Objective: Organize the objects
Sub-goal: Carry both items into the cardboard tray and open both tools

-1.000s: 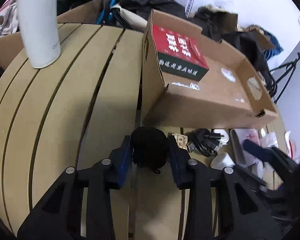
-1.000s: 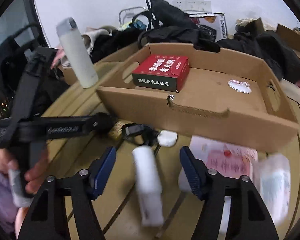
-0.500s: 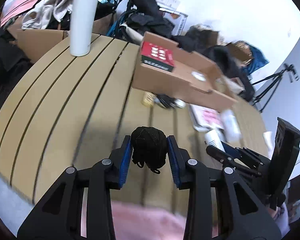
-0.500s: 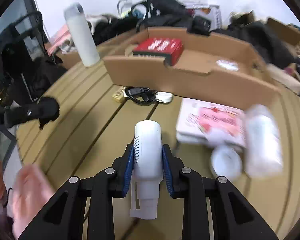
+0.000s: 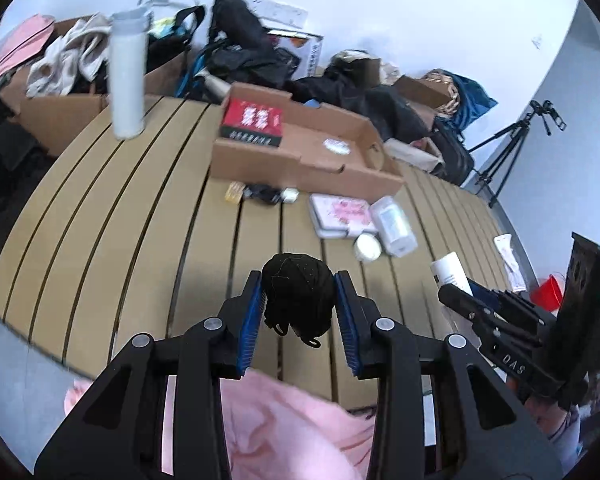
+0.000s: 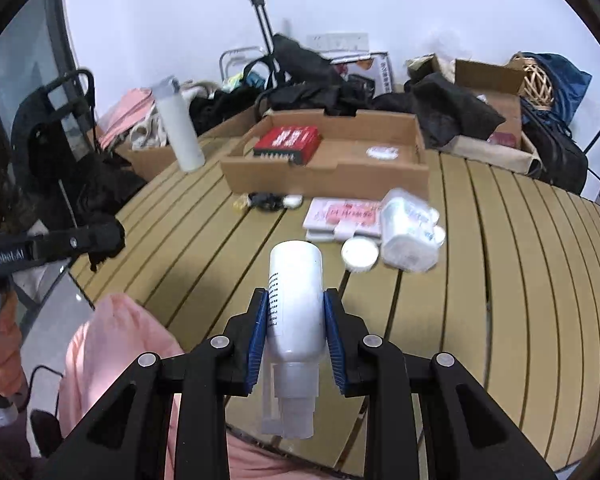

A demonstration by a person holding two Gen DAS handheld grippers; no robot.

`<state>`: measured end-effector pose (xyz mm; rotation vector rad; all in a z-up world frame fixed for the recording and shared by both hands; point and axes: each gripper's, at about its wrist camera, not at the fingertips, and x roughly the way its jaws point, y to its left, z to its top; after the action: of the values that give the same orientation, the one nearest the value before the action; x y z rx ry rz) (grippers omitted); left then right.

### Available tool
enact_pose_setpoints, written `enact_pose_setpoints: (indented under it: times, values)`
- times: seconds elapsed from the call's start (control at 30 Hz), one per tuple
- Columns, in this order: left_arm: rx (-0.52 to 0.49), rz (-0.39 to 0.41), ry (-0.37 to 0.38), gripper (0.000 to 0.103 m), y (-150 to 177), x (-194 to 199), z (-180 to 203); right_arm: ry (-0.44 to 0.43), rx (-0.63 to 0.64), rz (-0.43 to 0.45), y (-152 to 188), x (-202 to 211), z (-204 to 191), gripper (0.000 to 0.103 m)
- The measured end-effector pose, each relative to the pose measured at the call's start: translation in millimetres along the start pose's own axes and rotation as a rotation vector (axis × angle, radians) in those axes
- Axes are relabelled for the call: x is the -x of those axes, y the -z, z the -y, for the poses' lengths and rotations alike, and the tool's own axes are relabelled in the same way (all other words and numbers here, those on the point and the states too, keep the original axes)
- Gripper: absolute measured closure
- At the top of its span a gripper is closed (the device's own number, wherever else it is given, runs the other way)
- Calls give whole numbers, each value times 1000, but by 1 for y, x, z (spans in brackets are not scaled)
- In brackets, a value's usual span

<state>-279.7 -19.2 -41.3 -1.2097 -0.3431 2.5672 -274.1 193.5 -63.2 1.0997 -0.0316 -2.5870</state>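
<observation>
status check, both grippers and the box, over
Left gripper shut on black bundle. Right gripper shut on white bottle. Cardboard box far across table, red packet inside.

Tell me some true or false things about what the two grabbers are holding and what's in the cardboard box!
1. The left gripper holds a black ball of yarn. True.
2. The right gripper is open and holds nothing. False: its jaws are shut on a white pump bottle.
3. A red box lies inside the cardboard tray. True.
4. The tall white flask lies on its side in the tray. False: it stands upright on the table, outside the tray.
5. The pump bottle's nozzle points toward the camera. True.
</observation>
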Motion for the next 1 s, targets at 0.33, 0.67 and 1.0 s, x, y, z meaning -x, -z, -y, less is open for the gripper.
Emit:
enact_pose_setpoints:
  times: [0.33,0.67,1.0]
  values:
    - [-13,-101,53,71,-155,-92,-16,-105,-103,-5,-144,-52,42,73]
    - [2,-306,-119,68,-188,-241,-60,-24,-274,-298,-226,-302,75,73]
    - [-45,-207,-147,34,-194,-205,-66,-98,-322,-256,-242,-327,81,35]
